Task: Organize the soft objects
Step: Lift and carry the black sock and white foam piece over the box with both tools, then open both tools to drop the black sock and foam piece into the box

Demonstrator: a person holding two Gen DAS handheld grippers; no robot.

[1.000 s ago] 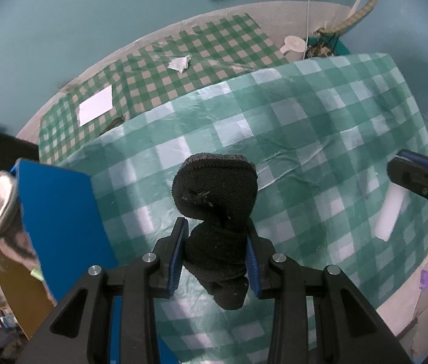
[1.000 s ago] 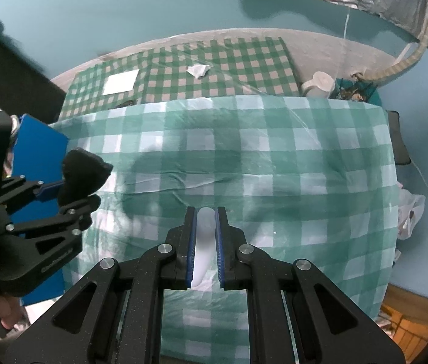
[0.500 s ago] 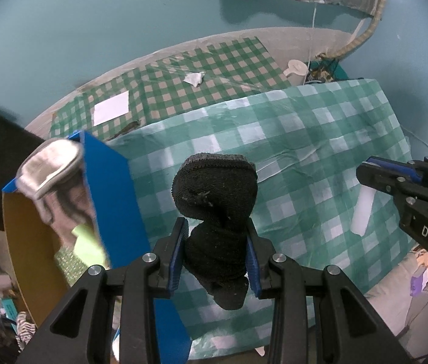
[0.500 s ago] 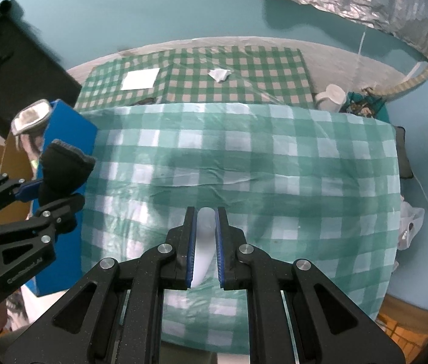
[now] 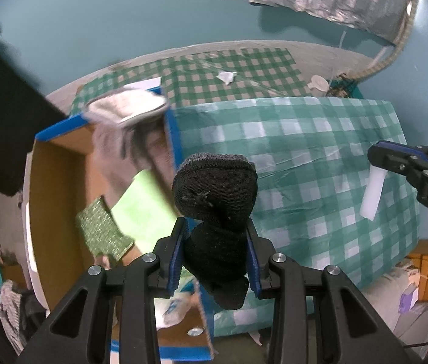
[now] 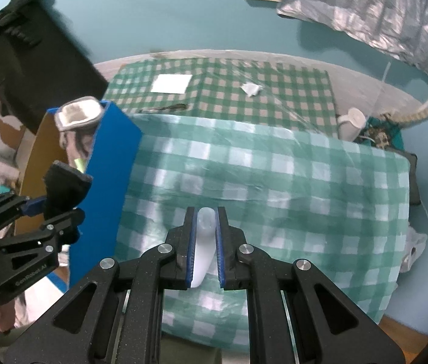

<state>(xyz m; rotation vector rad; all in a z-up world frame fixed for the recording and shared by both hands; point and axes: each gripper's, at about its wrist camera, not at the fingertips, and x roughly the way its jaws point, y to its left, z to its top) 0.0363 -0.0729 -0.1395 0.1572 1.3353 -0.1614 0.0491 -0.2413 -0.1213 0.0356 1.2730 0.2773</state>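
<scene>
Left tool (image 5: 215, 254) grips a black sock (image 5: 215, 191), held above the blue box's (image 5: 174, 133) edge. Right tool (image 6: 204, 242) clamps a white strip (image 6: 203, 239) over the checked desk (image 6: 304, 182).

Both wrist cameras look steeply down from above; the left sits over the blue-walled cardboard box (image 5: 173, 139), the right farther right, sharing the green checked tablecloth (image 6: 289, 182) (box too).
</scene>
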